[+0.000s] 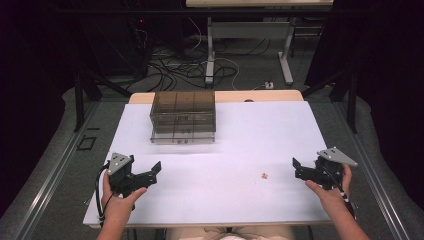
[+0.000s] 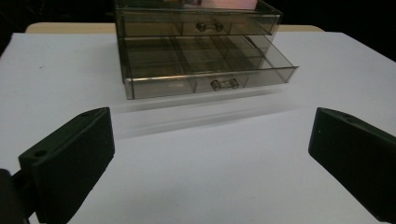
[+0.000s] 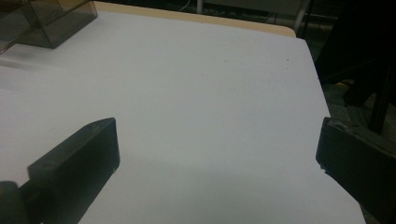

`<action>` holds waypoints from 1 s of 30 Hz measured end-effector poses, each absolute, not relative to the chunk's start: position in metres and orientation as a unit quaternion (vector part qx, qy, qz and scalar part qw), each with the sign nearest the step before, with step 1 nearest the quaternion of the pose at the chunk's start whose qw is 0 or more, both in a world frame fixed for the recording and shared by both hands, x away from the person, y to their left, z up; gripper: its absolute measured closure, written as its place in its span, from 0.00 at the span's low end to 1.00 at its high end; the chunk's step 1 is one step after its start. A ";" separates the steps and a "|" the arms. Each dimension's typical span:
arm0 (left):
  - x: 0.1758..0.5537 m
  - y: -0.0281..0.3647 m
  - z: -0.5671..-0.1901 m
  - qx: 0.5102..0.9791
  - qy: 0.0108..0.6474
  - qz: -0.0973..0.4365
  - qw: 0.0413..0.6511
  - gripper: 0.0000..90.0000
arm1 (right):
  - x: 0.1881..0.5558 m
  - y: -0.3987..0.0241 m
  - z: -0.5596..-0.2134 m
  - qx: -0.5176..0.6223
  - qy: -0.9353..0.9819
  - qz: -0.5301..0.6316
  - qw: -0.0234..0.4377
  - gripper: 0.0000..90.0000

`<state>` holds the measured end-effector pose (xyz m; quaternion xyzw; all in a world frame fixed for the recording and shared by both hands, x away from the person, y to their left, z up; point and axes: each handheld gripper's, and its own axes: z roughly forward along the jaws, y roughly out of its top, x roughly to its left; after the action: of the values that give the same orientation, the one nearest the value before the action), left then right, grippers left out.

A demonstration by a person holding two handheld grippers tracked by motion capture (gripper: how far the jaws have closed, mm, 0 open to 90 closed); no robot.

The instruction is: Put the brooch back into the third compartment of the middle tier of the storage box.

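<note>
Left gripper (image 1: pixel 150 172) sits at the near left of the white table (image 1: pixel 250 135), held in the person's left hand (image 1: pixel 120 197). Jaws spread wide, nothing between them; in the left gripper view only bare tabletop lies between the two black jaws.

Drawer box (image 1: pixel 183 116) stands at the far side of the table, left of centre. Smoky brown see-through plastic, two drawers stacked. In the left gripper view the drawer box (image 2: pixel 201 56) has its lower drawer (image 2: pixel 210 70) pulled out toward the near side, dividers making compartments inside, a small clear handle (image 2: pixel 224 84) on its front. Upper drawer (image 2: pixel 196 25) is pushed in, with the same sort of handle. The compartments look empty as far as can be seen. Box is well apart from the left jaws, straight ahead of them and beyond their tips, no contact.

Small tan crumb-like bit (image 1: pixel 263 175) lies on the table near side, right of centre, between the two grippers and closer to the right one. Too small to identify.

Right gripper (image 1: pixel 296 169) is at the near right, in the right hand (image 1: pixel 332 192). Jaws spread wide, holding nothing. In the right gripper view a corner of the drawer box (image 3: pixel 46 18) shows far left, well apart from those jaws.

No readable brand, label or writing anywhere.
</note>
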<state>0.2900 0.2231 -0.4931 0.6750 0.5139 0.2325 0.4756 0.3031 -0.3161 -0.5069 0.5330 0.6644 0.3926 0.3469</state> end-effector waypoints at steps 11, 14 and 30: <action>0.284 0.189 -0.487 0.699 0.480 0.222 0.481 0.00 | 0.297 -0.312 -0.502 0.527 0.671 0.399 0.335 0.00; 0.284 0.180 -0.488 0.707 0.472 0.212 0.482 0.00 | 0.297 -0.311 -0.502 0.526 0.674 0.400 0.330 0.00; 0.289 0.134 -0.475 0.720 0.453 0.199 0.487 0.00 | 0.293 -0.308 -0.501 0.527 0.676 0.399 0.327 0.06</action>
<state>0.2890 0.1336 -0.4753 0.7197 0.4534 0.1987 0.4868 0.2928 -0.3081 -0.5007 0.5268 0.6758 0.3989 0.3267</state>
